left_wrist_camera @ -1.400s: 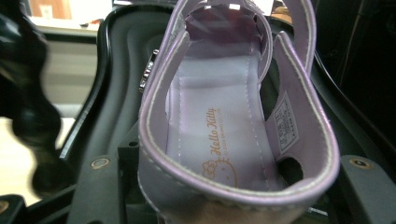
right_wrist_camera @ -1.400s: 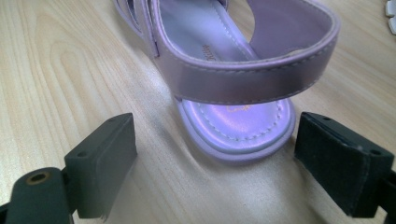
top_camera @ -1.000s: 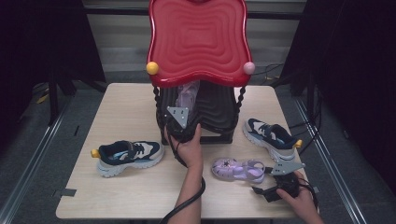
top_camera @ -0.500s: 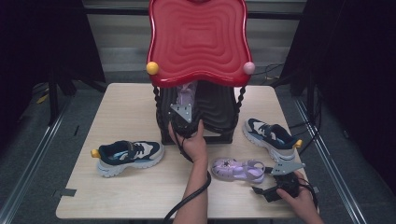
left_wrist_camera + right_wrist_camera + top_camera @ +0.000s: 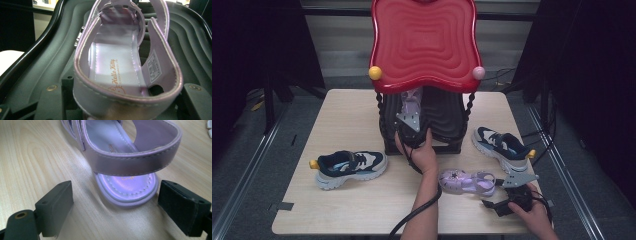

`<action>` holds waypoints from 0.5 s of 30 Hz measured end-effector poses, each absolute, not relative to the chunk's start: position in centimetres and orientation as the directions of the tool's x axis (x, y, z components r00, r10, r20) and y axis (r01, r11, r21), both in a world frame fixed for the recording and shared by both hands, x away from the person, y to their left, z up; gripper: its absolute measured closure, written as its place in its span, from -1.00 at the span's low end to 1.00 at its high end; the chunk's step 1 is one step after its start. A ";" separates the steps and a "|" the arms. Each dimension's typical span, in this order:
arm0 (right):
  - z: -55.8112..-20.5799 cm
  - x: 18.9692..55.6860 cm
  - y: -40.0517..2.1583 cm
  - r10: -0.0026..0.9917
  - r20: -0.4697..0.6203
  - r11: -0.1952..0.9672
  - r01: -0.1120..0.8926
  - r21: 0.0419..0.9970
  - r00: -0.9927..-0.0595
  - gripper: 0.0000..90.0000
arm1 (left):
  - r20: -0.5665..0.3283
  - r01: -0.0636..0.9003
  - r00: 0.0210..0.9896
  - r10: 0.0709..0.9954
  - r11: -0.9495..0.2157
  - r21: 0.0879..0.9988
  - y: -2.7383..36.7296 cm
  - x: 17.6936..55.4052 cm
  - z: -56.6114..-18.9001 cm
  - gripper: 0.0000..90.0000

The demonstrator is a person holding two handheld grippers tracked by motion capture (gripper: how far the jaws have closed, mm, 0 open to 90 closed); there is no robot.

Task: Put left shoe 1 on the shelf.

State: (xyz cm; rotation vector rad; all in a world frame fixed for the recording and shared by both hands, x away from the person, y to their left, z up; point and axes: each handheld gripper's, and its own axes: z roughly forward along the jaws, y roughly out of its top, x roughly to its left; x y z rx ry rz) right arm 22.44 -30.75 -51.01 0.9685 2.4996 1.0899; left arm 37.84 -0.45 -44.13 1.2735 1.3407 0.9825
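While the left gripper [image 5: 411,131] reaches into the black ribbed shelf [image 5: 447,120] under the red wavy-topped rack [image 5: 424,42], a lilac sandal [image 5: 120,62] stands heel-first between its jaws, toe pointing deeper into the rack. Those jaws have just been opening a little; they flank the sandal's heel strap, though the close view leaves it unclear whether the pads press on it or merely sit beside it. Printed script marks the insole and a small label is sewn inside the strap.

Near the table's front edge, the right gripper [image 5: 512,197] rests low on the wooden table [image 5: 347,210] with its jaws spread wide. The second lilac sandal [image 5: 120,157] lies flat just ahead, its heel between the two pads [image 5: 56,206] and clear of both. A navy-and-white sneaker [image 5: 349,167] sits to the left of the rack, and its mate [image 5: 504,146] to the right, just behind the second sandal.
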 end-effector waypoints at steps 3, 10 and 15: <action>-51.0 22.4 -30.7 0.662 0.036 0.500 0.477 0.723 -0.749 -0.73 | -0.124 0.178 0.056 0.991 0.112 0.978 -0.4 37.9 -44.1 -0.25; -51.0 22.4 -30.7 0.662 0.036 0.500 0.477 0.723 -0.749 -0.73 | -0.097 0.182 0.073 0.993 0.082 0.980 -0.7 37.9 -44.1 -0.34; -51.0 22.4 -30.7 0.662 0.036 0.500 0.477 0.723 -0.748 -0.73 | -0.067 0.194 0.088 0.994 0.049 0.980 -0.6 37.9 -44.1 -0.37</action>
